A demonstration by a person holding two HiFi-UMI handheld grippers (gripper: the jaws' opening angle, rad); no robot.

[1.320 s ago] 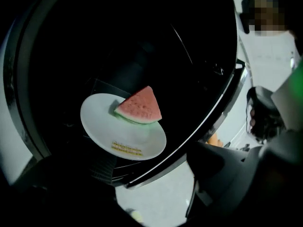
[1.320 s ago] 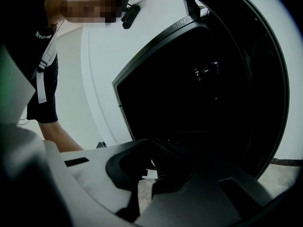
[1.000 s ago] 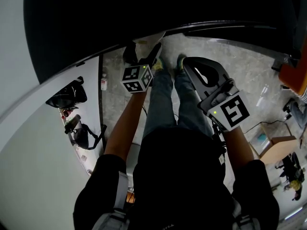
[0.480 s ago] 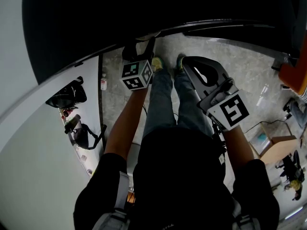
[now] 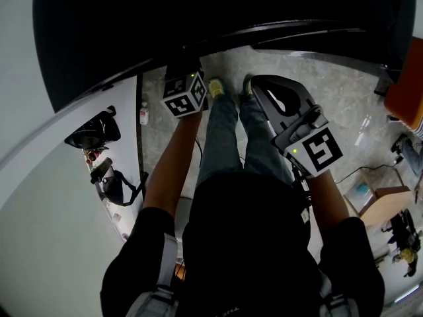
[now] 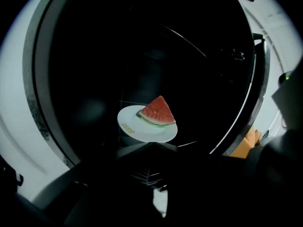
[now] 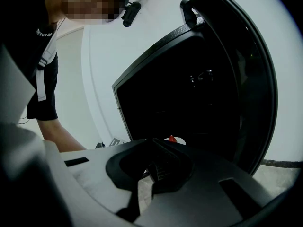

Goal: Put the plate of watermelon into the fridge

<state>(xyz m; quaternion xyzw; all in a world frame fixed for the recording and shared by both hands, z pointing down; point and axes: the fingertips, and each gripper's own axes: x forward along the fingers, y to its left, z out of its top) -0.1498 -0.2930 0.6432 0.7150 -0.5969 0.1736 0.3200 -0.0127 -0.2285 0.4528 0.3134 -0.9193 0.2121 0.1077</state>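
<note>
A white plate (image 6: 137,128) carrying a red watermelon wedge (image 6: 158,111) rests on a shelf inside the dark fridge (image 5: 198,12). In the left gripper view my left gripper (image 6: 150,148) sits just in front of the plate, below its near rim. Its jaws are shut with nothing between them, and the plate is free of them. From above, the left gripper (image 5: 180,71) reaches under the fridge's edge. My right gripper (image 7: 152,145) hangs back with its jaws together and empty. Over its tip a bit of the watermelon (image 7: 172,138) shows.
The fridge door (image 7: 246,79) stands open at the right of the right gripper view. A white wall (image 5: 39,197) with a hanging bag (image 5: 115,187) runs along the left. The person's legs and shoes (image 5: 216,88) stand between the grippers on the speckled floor (image 5: 344,91).
The left gripper has shifted slightly forward toward the fridge. A pale shape seen just ahead of it earlier no longer shows. The right gripper has hardly moved.
</note>
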